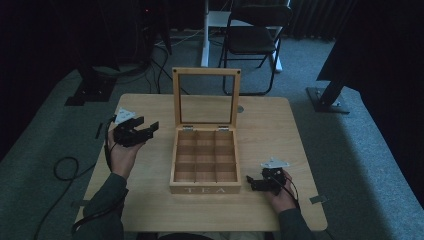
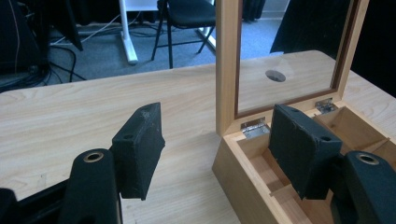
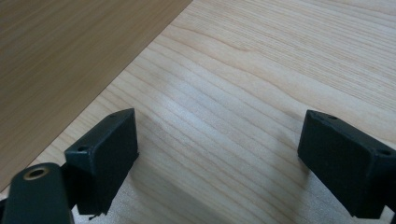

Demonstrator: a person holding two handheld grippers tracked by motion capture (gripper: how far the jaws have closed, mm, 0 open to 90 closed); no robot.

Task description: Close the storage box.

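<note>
Compartments of the open tea box (image 1: 205,189) hold nothing visible.

"TEA" stands on the wooden box's (image 1: 205,189) front wall.

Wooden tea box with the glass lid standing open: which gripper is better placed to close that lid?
Probably the left gripper. Its open jaws are raised beside the upright glass-paned lid, near the hinges. The right gripper sits low by the wooden tea box's front corner, aimed at the table.
</note>
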